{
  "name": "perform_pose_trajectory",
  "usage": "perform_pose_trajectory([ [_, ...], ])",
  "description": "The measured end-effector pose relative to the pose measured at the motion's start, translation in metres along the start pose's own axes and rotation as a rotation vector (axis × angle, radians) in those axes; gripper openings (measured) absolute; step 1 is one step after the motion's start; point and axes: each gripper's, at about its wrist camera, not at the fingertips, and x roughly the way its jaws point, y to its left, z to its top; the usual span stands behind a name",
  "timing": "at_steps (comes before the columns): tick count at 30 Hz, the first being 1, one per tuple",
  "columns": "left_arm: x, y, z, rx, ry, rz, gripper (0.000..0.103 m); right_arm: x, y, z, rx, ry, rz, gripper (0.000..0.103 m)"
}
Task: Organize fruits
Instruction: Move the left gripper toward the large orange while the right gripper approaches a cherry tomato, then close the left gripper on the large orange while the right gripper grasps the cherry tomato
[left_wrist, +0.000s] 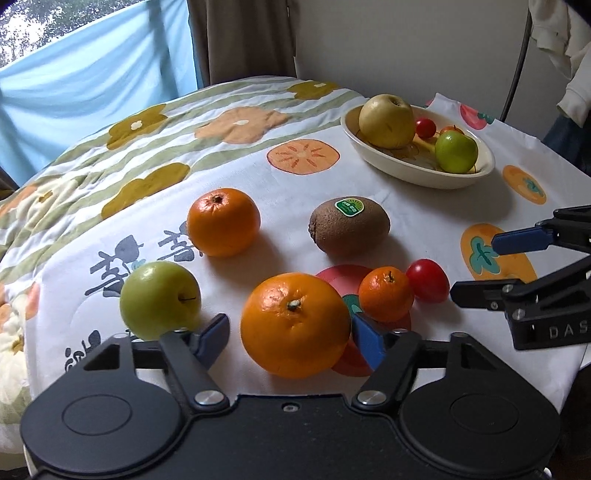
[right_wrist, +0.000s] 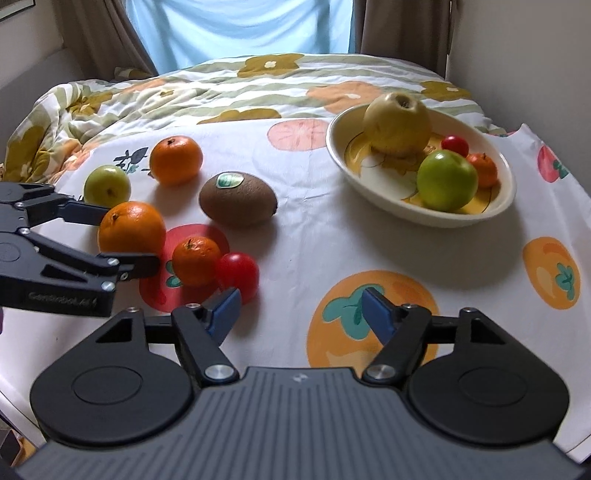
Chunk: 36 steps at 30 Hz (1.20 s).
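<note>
We record a cream oval ceramic bowl (right_wrist: 421, 216) far right on the persimmon-print cloth (right_wrist: 303, 236), holding a yellow pear (right_wrist: 398, 123), green apple (right_wrist: 447, 181), mandarin (right_wrist: 484, 170) and cherry tomato (right_wrist: 455, 145). Our left gripper (left_wrist: 291, 334) spreads around a large loose orange (left_wrist: 293, 325); our right gripper (right_wrist: 301, 314) gapes empty.

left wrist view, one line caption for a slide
Open left gripper straddles a large orange; loose fruit and a bowl lie beyond.
</note>
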Motion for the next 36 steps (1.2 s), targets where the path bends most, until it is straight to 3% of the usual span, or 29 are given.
perform_pose_trajectory([
  [15, -0.005, -0.001, -0.008, 0.004, 0.005, -0.008, 0.066, 0.011, 0.022, 0.004, -0.092, 0.023, 0.052, 0.055],
  [29, -0.013, 0.0, -0.017, -0.041, 0.023, 0.007, 0.066, 0.021, 0.026, 0.009, -0.156, 0.008, 0.077, 0.053],
  [33, -0.014, 0.0, -0.018, -0.049, 0.027, 0.012, 0.066, 0.022, 0.024, 0.009, -0.178, 0.009, 0.093, 0.044],
  [36, -0.016, -0.001, -0.019, -0.061, 0.028, 0.02, 0.066, 0.022, 0.023, 0.01, -0.189, 0.003, 0.1, 0.044],
])
